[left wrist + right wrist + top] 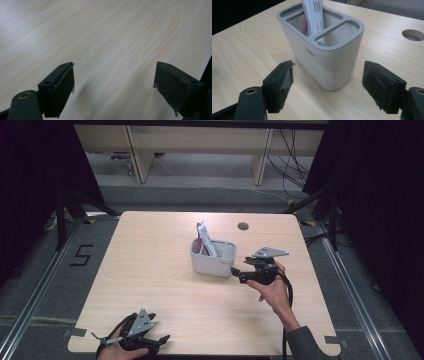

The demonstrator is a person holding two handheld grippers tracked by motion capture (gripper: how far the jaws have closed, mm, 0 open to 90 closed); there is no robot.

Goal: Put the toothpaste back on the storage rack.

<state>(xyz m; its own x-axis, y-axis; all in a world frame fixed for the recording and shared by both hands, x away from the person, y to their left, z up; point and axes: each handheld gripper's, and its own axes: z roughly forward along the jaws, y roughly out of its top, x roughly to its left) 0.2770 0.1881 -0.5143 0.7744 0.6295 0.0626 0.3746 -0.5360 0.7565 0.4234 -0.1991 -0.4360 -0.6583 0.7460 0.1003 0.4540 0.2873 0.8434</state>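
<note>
In the high view, a pale wooden worktop (165,285) carries a white holder with a grey rim (212,257), divided into compartments. A white tube with red print (206,239) stands tilted in its left compartment. The right claw (234,272), held in the person's right hand (270,287), sits just beside the holder's near right corner and points at it. A grey three-cornered plate (270,252) tops this claw. A round cable hole (243,226) lies in the worktop beyond the holder. The left claw (162,339) rests at the near edge of the worktop, well apart from the holder, in the person's left hand (122,351).

In the left gripper view, the left claw (113,82) is spread wide, with nothing between its two black jaws. Bare wood grain of the worktop (100,32) runs ahead of it.

In the right gripper view, the right claw (328,80) is also spread wide and holds nothing. The holder (322,50) stands just ahead of it, between the lines of the two jaws and touching neither. The tube (313,15) leans in a compartment on the holder's far side. The cable hole (412,34) lies further off, ahead and to the right of the claw.
</note>
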